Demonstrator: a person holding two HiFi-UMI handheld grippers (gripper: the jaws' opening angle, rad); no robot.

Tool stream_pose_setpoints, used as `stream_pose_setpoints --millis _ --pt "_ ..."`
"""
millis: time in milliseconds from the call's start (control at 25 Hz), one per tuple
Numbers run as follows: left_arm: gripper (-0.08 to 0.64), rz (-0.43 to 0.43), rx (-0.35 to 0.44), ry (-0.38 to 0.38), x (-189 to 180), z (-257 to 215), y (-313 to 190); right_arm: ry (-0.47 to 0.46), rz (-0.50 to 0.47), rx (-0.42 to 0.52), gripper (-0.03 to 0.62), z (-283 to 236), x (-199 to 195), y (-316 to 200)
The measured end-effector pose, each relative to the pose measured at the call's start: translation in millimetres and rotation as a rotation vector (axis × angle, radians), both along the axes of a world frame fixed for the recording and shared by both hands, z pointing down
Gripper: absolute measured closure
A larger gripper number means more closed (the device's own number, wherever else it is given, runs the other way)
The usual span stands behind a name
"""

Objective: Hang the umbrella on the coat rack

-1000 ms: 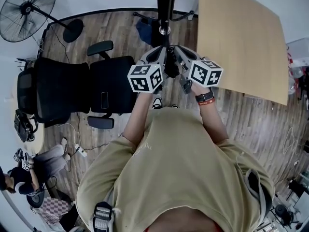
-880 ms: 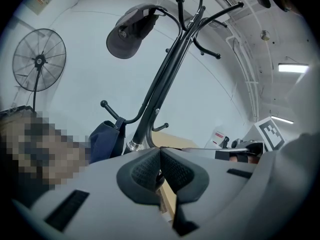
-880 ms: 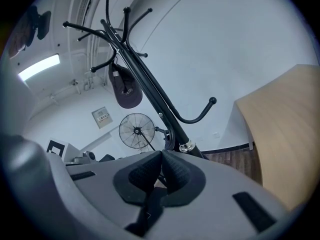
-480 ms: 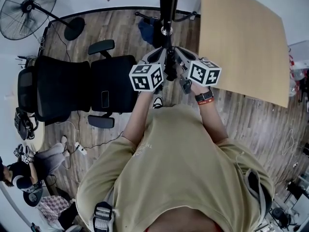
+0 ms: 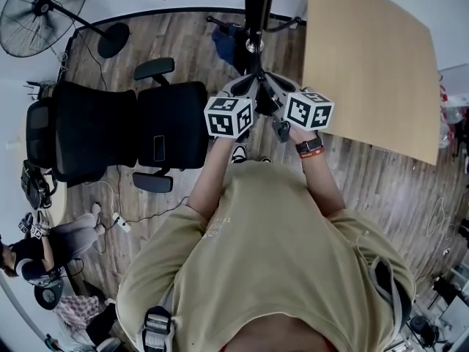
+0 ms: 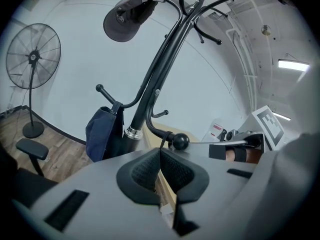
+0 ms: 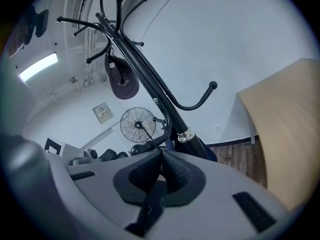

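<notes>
left gripper point(image 6: 160, 151): jaws clenched on thin black umbrella strap point(image 6: 163, 140). Strap runs up to ball-tipped hook point(image 6: 179, 142) of coat rack point(image 6: 155, 79), touching hook just behind ball. right gripper point(image 7: 161, 154): jaws clenched on same strap from other side. Dark umbrella point(image 5: 264, 105) sits between both grippers, close to rack pole, mostly hidden. navy bag point(image 6: 102, 134) hangs on another low hook, cap point(image 6: 125, 16) on top hook. office chair point(image 5: 124, 134) to person's left.

We record a wood floor point(image 5: 183, 42) bearing a black chair point(image 5: 110, 134), fan point(image 5: 40, 9), coat rack point(image 5: 255, 6) and table point(image 5: 366, 57).
</notes>
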State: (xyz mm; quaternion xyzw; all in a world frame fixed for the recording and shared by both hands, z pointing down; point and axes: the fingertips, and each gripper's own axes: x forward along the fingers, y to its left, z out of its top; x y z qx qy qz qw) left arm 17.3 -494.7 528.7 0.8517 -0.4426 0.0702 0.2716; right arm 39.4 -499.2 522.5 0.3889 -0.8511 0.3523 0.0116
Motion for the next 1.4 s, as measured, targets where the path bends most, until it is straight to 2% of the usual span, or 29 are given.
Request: stream_pose_setpoints --millis 520,920,1160,1400 --pt "0.535 0.003 0.024 -0.024 1.1 5.9 4.7 -0.019 -0.014 -0.014 0.571 5.9 -2.0 4.1" --pt "0.535 -0.012 0.063 -0.045 3.4 -5.9 22.5 -0.031 0.021 0.037 0.577 -11.1 10.2 16.4" --pt "0.535 -0.095 0.128 -0.037 -8.5 -30.8 31.1 0.029 0.050 0.110 0.577 -24.0 24.1 26.9" --pt "0.537 -0.136 0.182 -0.046 -17.1 -48.0 43.6 0.140 0.081 0.217 0.577 -36.5 30.7 39.2"
